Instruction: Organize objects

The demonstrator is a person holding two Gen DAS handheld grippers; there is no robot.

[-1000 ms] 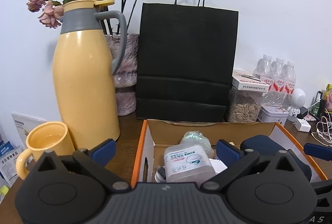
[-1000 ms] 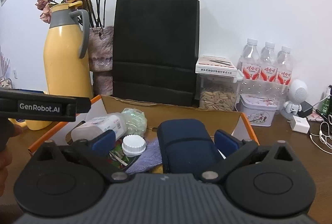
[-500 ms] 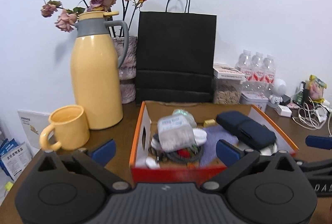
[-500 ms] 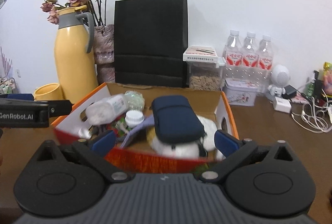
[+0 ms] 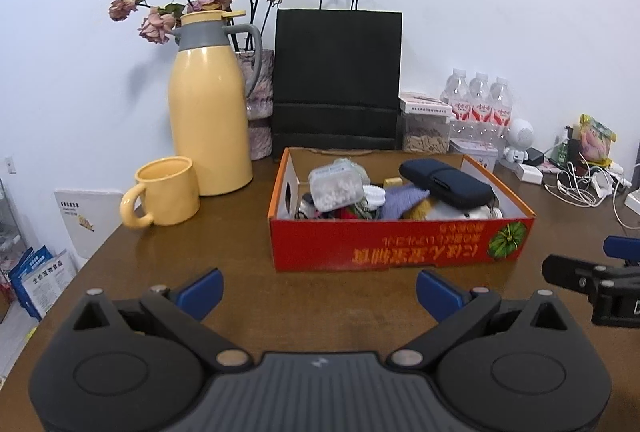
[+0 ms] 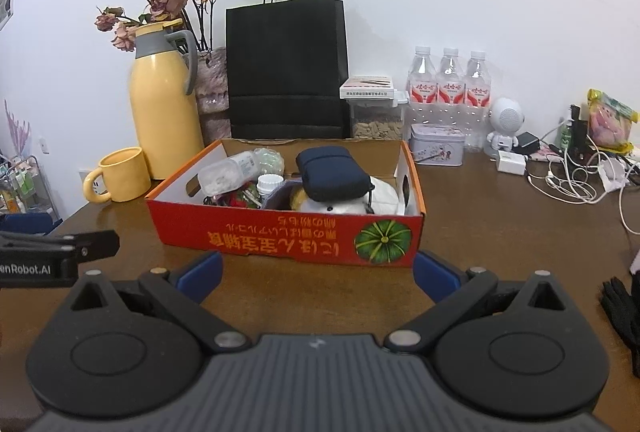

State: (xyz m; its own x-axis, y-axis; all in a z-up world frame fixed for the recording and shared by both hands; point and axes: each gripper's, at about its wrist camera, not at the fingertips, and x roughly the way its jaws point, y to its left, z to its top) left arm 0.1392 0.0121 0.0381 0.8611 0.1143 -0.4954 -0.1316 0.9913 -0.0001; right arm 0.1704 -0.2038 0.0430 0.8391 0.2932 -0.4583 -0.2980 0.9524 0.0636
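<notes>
The left gripper [image 5: 318, 292] is held spread wide and empty above the table [image 5: 248, 272], just short of the red box [image 5: 400, 248]; the right gripper [image 6: 316, 272] is likewise spread and empty. A single item is best chosen before either is lowered, probably one lying on top. The box stands mid-table, crowded: a clear plastic container [image 5: 335, 186] at left, a purple cloth [image 5: 402, 198] in the middle, a navy pouch [image 5: 446, 182] at right.

Black glove [image 6: 624, 316] cut off at frame edge; box [image 5: 400, 244] lettering too small to read.
</notes>
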